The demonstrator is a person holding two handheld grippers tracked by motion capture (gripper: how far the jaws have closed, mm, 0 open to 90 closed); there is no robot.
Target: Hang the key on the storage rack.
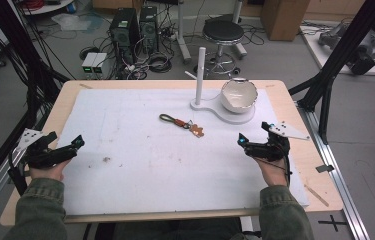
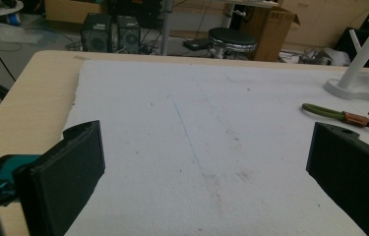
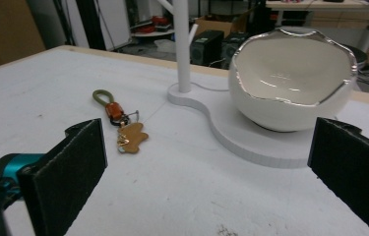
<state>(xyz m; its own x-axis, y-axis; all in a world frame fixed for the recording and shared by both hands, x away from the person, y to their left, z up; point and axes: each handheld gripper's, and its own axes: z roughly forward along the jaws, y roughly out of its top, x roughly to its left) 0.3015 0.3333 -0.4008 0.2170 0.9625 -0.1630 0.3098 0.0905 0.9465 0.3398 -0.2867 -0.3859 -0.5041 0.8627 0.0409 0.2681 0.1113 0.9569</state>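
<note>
Olive-looped keyring with tan leather tag lies lengthwise left-to-right, up-table, nearer the right gripper than the left gripper. Both grippers gape wide, empty.

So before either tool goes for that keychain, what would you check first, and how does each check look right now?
1. Left tool open: ok, jaws wide apart.
2. Right tool open: ok, nothing between its jaws.
3. Keychain free to lift: ok, lying flat on the white mat, apart from the stand's base.
4. Bowl steady: ok, upright on the base.
5. Path from right tool to keychain: ok, bare mat between.
6. Keychain's ring hooked on anything: cannot tell.
</note>
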